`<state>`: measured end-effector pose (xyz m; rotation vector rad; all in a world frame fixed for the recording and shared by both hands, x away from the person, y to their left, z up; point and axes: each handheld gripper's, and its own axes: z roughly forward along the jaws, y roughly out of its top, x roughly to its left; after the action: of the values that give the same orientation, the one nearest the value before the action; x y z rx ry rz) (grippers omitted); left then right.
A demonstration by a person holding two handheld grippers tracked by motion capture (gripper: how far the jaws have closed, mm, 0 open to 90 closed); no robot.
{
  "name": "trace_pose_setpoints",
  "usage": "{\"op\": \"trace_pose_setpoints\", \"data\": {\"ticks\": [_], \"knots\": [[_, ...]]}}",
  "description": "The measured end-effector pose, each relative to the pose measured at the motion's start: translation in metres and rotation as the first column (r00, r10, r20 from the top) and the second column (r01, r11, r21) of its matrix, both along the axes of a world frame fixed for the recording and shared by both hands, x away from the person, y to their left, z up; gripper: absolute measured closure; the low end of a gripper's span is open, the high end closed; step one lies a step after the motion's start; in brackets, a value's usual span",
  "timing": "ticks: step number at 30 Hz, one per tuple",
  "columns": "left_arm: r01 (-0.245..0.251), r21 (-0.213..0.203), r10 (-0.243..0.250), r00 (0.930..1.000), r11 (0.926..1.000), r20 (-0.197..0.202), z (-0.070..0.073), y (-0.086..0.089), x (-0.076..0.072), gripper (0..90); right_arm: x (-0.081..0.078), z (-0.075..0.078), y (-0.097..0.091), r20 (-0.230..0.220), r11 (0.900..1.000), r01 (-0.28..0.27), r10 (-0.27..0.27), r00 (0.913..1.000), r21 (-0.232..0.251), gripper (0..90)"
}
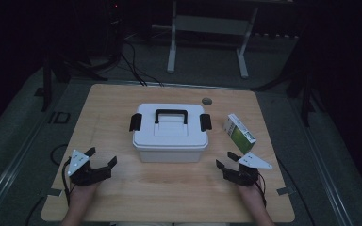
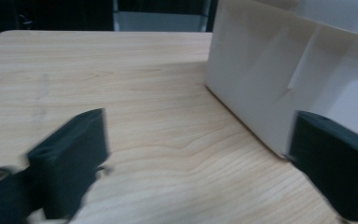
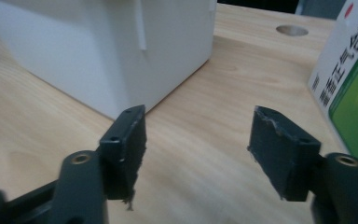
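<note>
Now approaching: both tools, left (image 1: pixel 104 157) and right (image 1: pixel 226 160), jaws apart, empty; lidded white storage box (image 1: pixel 170 132) between them. Next: its black latches.

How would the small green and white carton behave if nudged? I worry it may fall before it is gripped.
The carton looks like thin cardboard, so it is probably light and would slide on the smooth wooden table. It seems to stand on a narrow face, so a high push could tip it. Hard squeezing may dent it.
</note>
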<state>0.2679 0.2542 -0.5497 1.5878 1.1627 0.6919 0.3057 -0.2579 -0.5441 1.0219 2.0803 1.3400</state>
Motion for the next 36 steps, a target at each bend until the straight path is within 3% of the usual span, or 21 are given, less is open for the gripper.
{"op": "trace_pose_setpoints", "data": {"ticks": [1,3,4,6,7,8,9,10,13,14,15,17,18,20,21,22,24,26,32,34,36], "knots": [[0.018,0.009,-0.018,0.9998,0.9998,-0.010,0.000,-0.003,0.004,8.7,0.003,0.001,0.001,0.004,0.9999,0.005,-0.005,1.0000,-0.011,51.3],[0.019,0.038,-0.018,0.9995,0.9991,-0.026,0.001,-0.011,0.012,22.6,0.009,0.003,0.003,0.010,0.9996,0.021,-0.021,0.9997,-0.021,57.8],[0.032,0.045,-0.030,0.9985,0.9985,-0.047,0.000,-0.014,0.018,24.1,0.012,0.004,0.004,0.002,0.9994,0.028,-0.028,0.9996,-0.018,66.7],[0.058,0.048,-0.055,0.9960,0.9971,-0.070,-0.003,-0.021,0.027,47.1,0.019,0.005,0.007,0.004,0.9988,0.038,-0.038,0.9993,-0.031,79.4],[0.070,0.057,-0.065,0.9943,0.9959,-0.084,-0.003,-0.024,0.031,50.9,0.023,0.006,0.009,-0.003,0.9985,0.038,-0.038,0.9993,-0.038,87.0],[0.076,0.068,-0.070,0.9935,0.9948,-0.089,-0.004,-0.027,0.035,59.5,0.025,0.006,0.011,-0.007,0.9988,0.030,-0.031,0.9995,-0.039,89.8],[0.080,0.067,-0.073,0.9920,0.9945,-0.103,-0.004,-0.030,0.038,61.4,0.028,0.007,0.014,-0.008,0.9987,0.029,-0.029,0.9995,-0.043,89.9],[0.111,0.040,-0.105,0.9872,0.9930,-0.120,-0.005,-0.034,0.043,67.0,0.030,0.007,0.016,-0.013,0.9987,0.026,-0.026,0.9996,-0.043,90.0],[0.115,0.046,-0.109,0.9851,0.9923,-0.133,-0.005,-0.041,0.048,79.5,0.035,0.006,0.023,-0.026,0.9993,0.018,-0.019,0.9995,-0.034,90.0],[0.135,0.010,-0.132,0.9806,0.9908,-0.145,-0.005,-0.043,0.053,79.5,0.037,0.006,0.026,-0.029,0.9992,0.021,-0.022,0.9993,-0.034,90.0],[0.128,0.020,-0.124,0.9831,0.9916,-0.135,-0.005,-0.045,0.053,86.4,0.041,0.005,0.030,-0.040,0.9996,0.017,-0.018,0.9990,-0.022,90.0],[0.141,-0.005,-0.140,0.9793,0.9900,-0.146,-0.003,-0.047,0.059,88.8,0.044,0.004,0.036,-0.043,0.9998,0.013,-0.014,0.9990,-0.018,90.0],[0.141,0.006,-0.140,0.9820,0.9899,-0.127,-0.002,-0.050,0.060,89.5,0.046,0.004,0.039,-0.046,0.9999,0.004,-0.004,0.9989,-0.011,90.0],[0.178,0.013,-0.175,0.9753,0.9839,-0.135,0.001,-0.055,0.063,89.6,0.048,0.005,0.045,-0.043,0.9999,-0.009,0.008,0.9990,-0.009,90.0],[0.174,0.032,-0.169,0.9785,0.9842,-0.118,0.003,-0.058,0.064,89.6,0.049,0.005,0.048,-0.045,0.9999,-0.014,0.014,0.9989,-0.007,90.0],[0.187,0.017,-0.184,0.9752,0.9822,-0.124,0.004,-0.060,0.066,89.6,0.050,0.006,0.051,-0.044,0.9998,-0.019,0.018,0.9989,-0.003,90.0],[0.172,0.023,-0.169,0.9799,0.9848,-0.106,0.005,-0.064,0.067,89.6,0.052,0.008,0.057,-0.041,0.9996,-0.028,0.029,0.9988,0.008,90.0],[0.172,-0.013,-0.172,0.9781,0.9851,-0.117,0.006,-0.064,0.069,89.6,0.052,0.010,0.062,-0.035,0.9995,-0.032,0.033,0.9989,0.004,90.0],[0.192,0.009,-0.189,0.9742,0.9813,-0.123,0.007,-0.065,0.065,89.8,0.049,0.011,0.061,-0.031,0.9995,-0.031,0.031,0.9990,0.004,90.0],[0.188,0.033,-0.183,0.9758,0.9816,-0.120,0.009,-0.066,0.062,89.8,0.046,0.011,0.061,-0.038,0.9996,-0.029,0.029,0.9988,0.006,90.0],[0.190,0.028,-0.186,0.9748,0.9813,-0.124,0.009,-0.065,0.058,89.8,0.041,0.011,0.062,-0.031,0.9994,-0.034,0.034,0.9989,0.003,90.0]]}}
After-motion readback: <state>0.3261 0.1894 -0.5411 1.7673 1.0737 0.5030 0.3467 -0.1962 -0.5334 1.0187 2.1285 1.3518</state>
